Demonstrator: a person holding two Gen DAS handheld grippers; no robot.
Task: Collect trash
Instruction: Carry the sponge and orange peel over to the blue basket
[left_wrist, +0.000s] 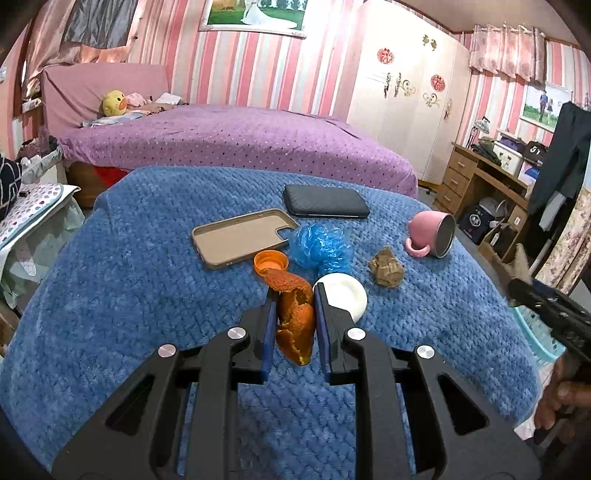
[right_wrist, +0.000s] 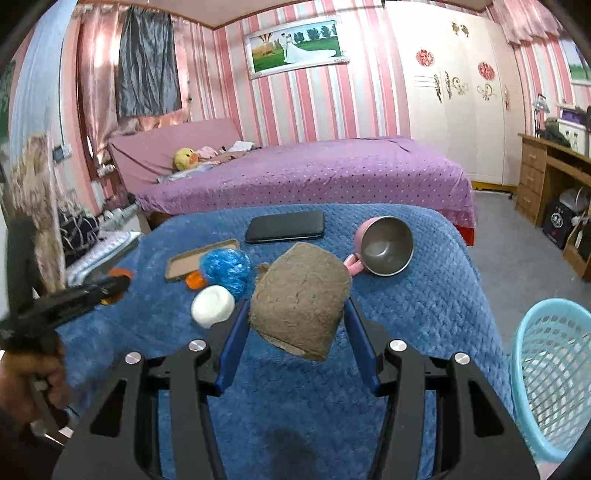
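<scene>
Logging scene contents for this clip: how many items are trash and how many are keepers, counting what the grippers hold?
Trash: 6 (orange peel, cardboard tube, blue plastic wrap, crumpled brown paper, orange cap, white lid)
Keepers: 3 (pink steel mug, beige phone case, black phone)
Total: 9

Front of the blue blanket (left_wrist: 122, 295) near both grippers is bare, so there's free room to pass low there. Mid-surface is crowded: phone case (left_wrist: 242, 236), orange cap (left_wrist: 270, 261), blue plastic wad (left_wrist: 320, 246), white lid (left_wrist: 345, 295) & crumpled brown paper (left_wrist: 386, 267) sit close together w/ narrow gaps. Black wallet (left_wrist: 325, 201) and tipped pink mug (left_wrist: 432, 233) block the far side. Mesh basket (right_wrist: 554, 376) stands off the blanket's right edge (open air above its rim).
</scene>
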